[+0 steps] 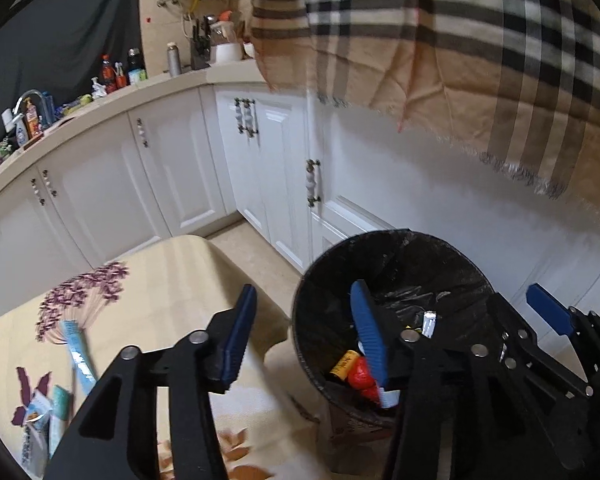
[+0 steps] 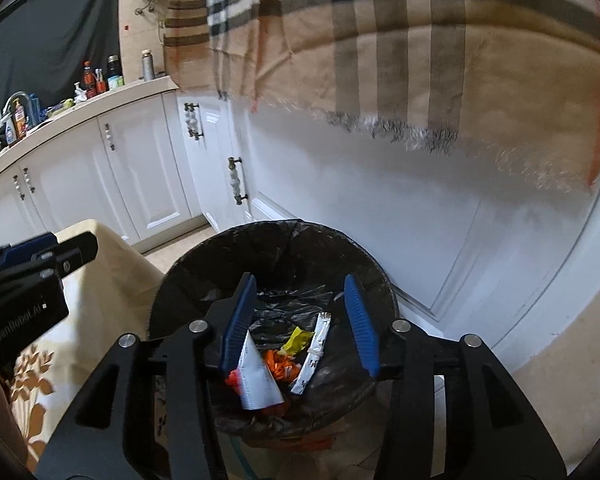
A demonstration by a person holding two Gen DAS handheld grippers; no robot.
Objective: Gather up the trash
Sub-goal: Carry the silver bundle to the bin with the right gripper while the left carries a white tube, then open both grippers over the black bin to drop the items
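A round bin with a black liner stands on the floor beside the table. My right gripper hangs open right above its mouth, with nothing between the pads. Inside the bin lie a white wrapper, a silver wrapper, a yellow scrap and orange pieces. My left gripper is open too and empty, straddling the table edge and the bin's rim. Blue wrappers lie on the table's flowered cloth, with more packets nearer me.
White kitchen cabinets run behind the table and the bin. A checked beige cloth hangs from above, close over the bin. Bottles and a tap crowd the counter top. Tiled floor shows right of the bin.
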